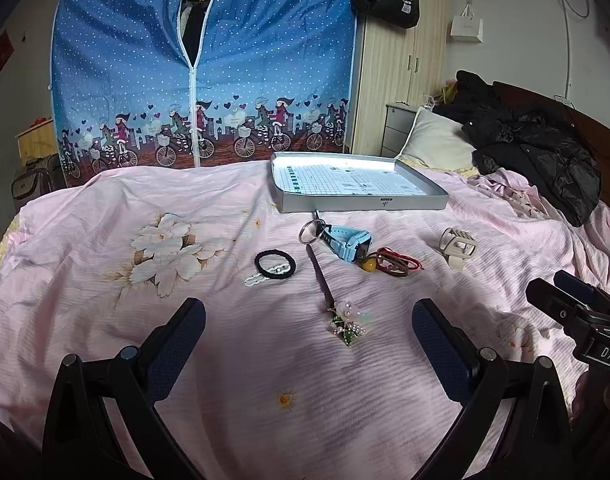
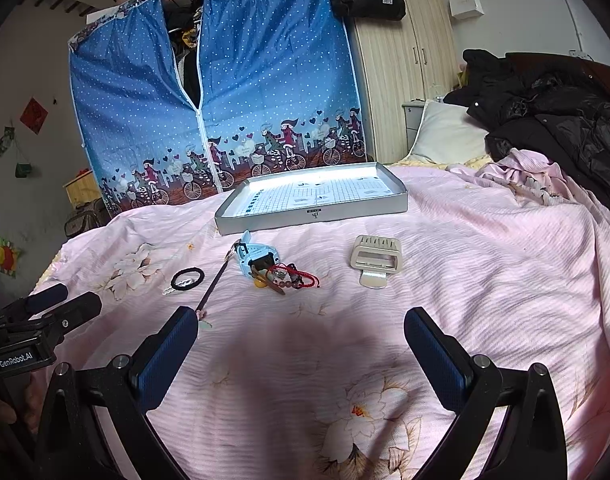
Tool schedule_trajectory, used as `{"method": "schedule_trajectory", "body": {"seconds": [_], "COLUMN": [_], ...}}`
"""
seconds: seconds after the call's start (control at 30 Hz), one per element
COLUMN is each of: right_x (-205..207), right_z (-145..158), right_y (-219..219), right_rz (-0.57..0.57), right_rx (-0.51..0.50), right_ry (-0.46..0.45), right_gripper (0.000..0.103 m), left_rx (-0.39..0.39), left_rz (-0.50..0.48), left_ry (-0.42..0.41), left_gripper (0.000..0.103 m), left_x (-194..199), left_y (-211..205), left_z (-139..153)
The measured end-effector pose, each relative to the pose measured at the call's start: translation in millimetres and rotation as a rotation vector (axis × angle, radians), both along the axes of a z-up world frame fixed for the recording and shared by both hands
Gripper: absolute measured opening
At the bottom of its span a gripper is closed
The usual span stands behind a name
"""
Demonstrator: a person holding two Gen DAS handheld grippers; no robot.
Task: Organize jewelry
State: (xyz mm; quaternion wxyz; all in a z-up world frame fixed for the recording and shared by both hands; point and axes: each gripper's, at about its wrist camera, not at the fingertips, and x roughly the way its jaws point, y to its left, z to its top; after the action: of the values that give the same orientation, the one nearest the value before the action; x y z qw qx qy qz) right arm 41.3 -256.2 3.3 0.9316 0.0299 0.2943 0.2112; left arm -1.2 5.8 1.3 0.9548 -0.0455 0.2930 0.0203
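Both grippers hover over the near part of the bed (image 1: pixel 85 240), nothing picked yet. My left gripper (image 1: pixel 308 326) has its jaws spread wide and empty; same for the right gripper (image 2: pixel 301 338), jaws wide apart, holding nothing.

Jewelry is scattered mid-bed, w/ the silver tray (image 1: pixel 421 200) sitting behind it toward the far edge, apparently empty apart from a printed grid sheet. From left side of bed to right:
- black hair tie (image 1: pixel 274 265) lying on a small white clip: soft, light, should pinch anywhere on the loop.
- long hairpin (image 1: pixel 322 276) w/ beaded flower end (image 1: pixel 347 322) pointing toward me. Shaft looks stiff and thin, prob slippery; bead cluster looks fragile, so I'd grip the shaft near the middle, jaws across it, not on the beads.
- blue watch (image 1: pixel 347 242) w/ a key ring (image 1: pixel 311 232) just beside it, touching the hairpin's far tip. Rigid body, flexible strap; take the case by its sides.
- red and brown cords (image 1: pixel 397 262) w/ an amber bead, tangled against the watch. Limp, may drag neighbours along.
- cream clip-like piece (image 2: pixel 376 259), well apart toward the right side: hard plastic, light, easy.

Hairpin is nearest the left jaws, so I judge it the first pick; soft quilt means pressing down a bit to get under it.
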Motion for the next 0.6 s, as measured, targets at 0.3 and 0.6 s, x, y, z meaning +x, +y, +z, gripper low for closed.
{"method": "schedule_trajectory", "body": {"seconds": [0.3,0.6], "right_x": [-0.8,-0.2], "right_z": [1.3,1.4], "right_y": [-2.1,-3.3], "right_rz": [-0.007,-0.006], "right_rx": [0.010,0.014], "right_ry": [-0.009,-0.010], "right_gripper": [0.103,0.103], "left_rx": [0.004,0.005], "left_rz": [0.000,-0.001], "left_ry": [-0.004,-0.002], "left_gripper": [0.101,0.101], "left_x": [0.4,-0.2], "left_y": [0.4,-0.6], "left_z": [-0.8,0.6]}}
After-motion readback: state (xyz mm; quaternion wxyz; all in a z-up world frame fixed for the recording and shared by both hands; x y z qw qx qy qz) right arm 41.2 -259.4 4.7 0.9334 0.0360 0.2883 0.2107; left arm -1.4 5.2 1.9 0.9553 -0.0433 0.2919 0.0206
